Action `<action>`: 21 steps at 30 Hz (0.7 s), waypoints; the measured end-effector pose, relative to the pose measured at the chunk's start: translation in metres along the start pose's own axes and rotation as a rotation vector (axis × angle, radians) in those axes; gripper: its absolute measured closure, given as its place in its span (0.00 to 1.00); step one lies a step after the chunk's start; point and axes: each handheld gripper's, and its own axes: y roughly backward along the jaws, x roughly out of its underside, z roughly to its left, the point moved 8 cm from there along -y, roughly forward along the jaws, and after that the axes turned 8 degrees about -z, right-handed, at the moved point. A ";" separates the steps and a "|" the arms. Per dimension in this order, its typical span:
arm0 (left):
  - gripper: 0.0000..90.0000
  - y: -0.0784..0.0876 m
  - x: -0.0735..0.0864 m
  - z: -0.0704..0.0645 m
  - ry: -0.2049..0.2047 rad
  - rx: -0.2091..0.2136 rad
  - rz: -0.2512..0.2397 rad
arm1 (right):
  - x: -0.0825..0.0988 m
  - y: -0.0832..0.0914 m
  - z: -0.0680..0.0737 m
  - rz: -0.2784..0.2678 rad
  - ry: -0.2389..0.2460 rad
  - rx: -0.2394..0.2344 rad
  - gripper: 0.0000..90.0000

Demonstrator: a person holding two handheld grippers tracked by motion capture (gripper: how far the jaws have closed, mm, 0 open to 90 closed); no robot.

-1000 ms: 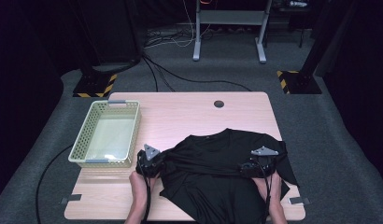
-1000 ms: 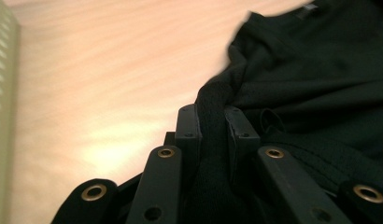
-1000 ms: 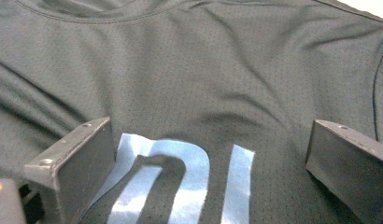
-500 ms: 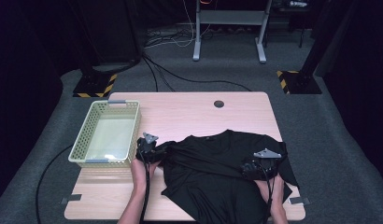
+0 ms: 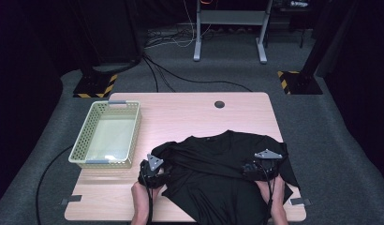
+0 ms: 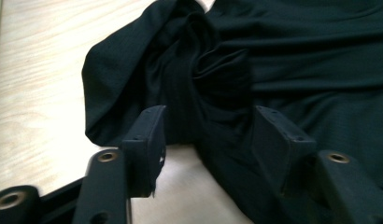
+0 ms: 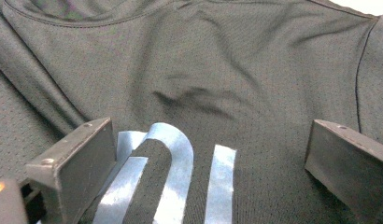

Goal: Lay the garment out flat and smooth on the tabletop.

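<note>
A black T-shirt [image 5: 218,168] lies spread on the front half of the wooden table [image 5: 190,112], its hem hanging over the near edge. My left gripper [image 5: 152,171] sits at the shirt's left sleeve. In the left gripper view the bunched sleeve [image 6: 199,79] lies between the jaws of my left gripper [image 6: 208,126], which have just been closing but stand apart from the cloth. My right gripper [image 5: 262,166] rests over the shirt's right side. Seen in the right gripper view, the right gripper [image 7: 213,154] is wide open above a pale blue print [image 7: 175,177].
A pale green plastic basket [image 5: 106,161] stands on the table's left side, just beyond my left gripper. A round cable hole [image 5: 219,104] marks the far edge. Black cables [image 5: 180,77] run over the grey carpet behind the table.
My left gripper first went away from the person with the sleeve, then came back toward the front edge. The sleeve now lies bunched on the table. My right gripper has kept still.
</note>
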 end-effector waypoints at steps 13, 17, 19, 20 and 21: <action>0.96 0.005 0.009 0.057 0.071 -0.132 -0.080 | 0.000 0.000 -0.001 -0.001 -0.004 0.005 0.01; 0.96 0.019 0.012 0.073 0.115 -0.177 -0.124 | 0.000 0.000 -0.001 0.000 -0.005 0.005 0.01; 0.96 0.028 0.017 0.082 0.141 -0.200 -0.138 | 0.000 0.000 -0.001 0.000 -0.005 0.005 0.01; 0.96 0.028 0.017 0.082 0.141 -0.200 -0.138 | 0.000 0.000 -0.001 0.000 -0.005 0.005 0.01; 0.95 0.033 0.025 0.089 0.167 -0.207 -0.127 | 0.000 0.000 -0.001 0.000 -0.006 0.005 0.01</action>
